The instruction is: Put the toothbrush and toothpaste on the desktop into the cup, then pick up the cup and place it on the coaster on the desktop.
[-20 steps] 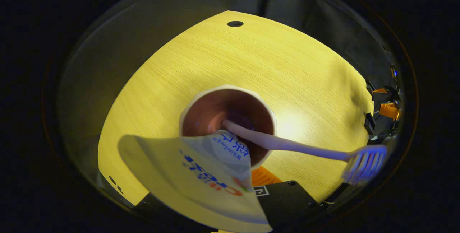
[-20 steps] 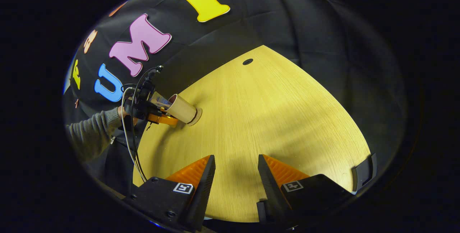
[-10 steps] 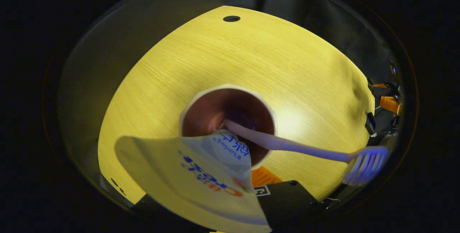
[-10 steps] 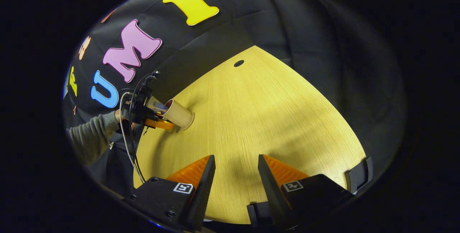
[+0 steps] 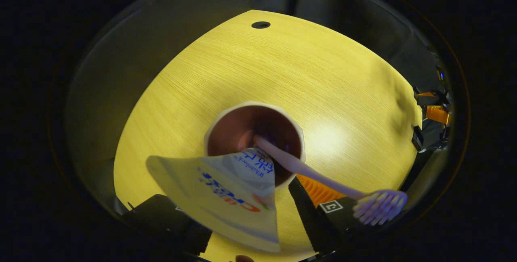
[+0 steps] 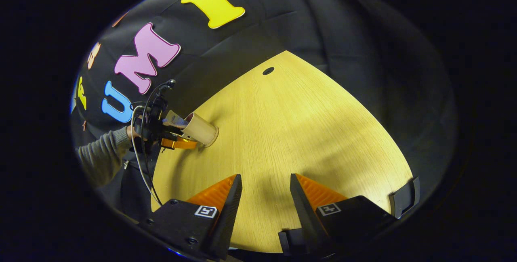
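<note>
Left gripper view: toothpaste point(image 5: 226, 197) and toothbrush point(image 5: 315, 173) inside cup point(image 5: 254, 110).

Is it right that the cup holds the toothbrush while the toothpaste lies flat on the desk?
No. The left gripper view shows the toothpaste standing in the cup with the toothbrush, not flat on the desk.

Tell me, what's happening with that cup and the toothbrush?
A person is tidying up with two grippers. The toothbrush and toothpaste already stand in the cup, which sits on the wooden desk. The left gripper is open around the cup. The right gripper waits open over the desk, holding nothing.
</note>
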Tool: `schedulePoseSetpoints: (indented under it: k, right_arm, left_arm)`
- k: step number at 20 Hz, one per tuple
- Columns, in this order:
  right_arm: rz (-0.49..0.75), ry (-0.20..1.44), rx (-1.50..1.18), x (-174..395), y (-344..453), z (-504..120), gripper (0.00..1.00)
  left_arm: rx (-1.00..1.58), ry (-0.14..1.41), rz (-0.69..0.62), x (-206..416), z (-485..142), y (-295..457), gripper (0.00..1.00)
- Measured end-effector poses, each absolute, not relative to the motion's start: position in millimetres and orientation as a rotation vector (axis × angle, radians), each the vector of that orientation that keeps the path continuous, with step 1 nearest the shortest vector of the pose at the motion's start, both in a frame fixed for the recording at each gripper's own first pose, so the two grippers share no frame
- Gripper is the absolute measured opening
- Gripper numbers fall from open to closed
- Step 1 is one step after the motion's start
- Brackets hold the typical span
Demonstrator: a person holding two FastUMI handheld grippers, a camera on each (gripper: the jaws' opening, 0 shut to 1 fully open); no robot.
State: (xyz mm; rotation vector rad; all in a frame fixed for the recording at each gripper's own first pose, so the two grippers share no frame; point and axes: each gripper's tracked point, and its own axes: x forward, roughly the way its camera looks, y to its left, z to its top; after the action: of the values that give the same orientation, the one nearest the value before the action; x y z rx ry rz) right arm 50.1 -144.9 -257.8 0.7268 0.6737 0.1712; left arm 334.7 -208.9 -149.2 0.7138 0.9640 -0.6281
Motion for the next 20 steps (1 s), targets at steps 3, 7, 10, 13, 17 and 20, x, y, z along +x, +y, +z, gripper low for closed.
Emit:
schedulePoseSetpoints:
  k: [3,7,10,13,17,20]
  right_arm:
    - [0.178,0.67,0.722,51.0,-141.1,-254.7,0.75]
    - [0.189,0.661,0.725,52.9,-131.6,-245.8,0.75]
    - [0.209,0.655,0.708,53.3,-118.5,-238.4,0.75]
    - [0.235,0.652,0.691,54.1,-103.8,-232.0,0.75]
    - [0.274,0.652,0.668,53.8,-80.7,-220.9,0.75]
    - [0.312,0.649,0.646,53.8,-59.6,-211.2,0.75]
  left_arm:
    - [0.706,0.926,-0.615,333.7,-137.3,-205.5,0.93]
    - [0.671,0.853,-0.597,324.6,-115.7,-196.4,0.93]
    - [0.595,0.792,-0.619,303.7,-97.1,-193.0,0.94]
    - [0.535,0.733,-0.601,281.6,-81.6,-177.1,0.93]
    - [0.417,0.669,-0.571,243.3,-66.8,-156.1,0.93]
    - [0.311,0.613,-0.521,212.5,-57.0,-138.2,0.93]
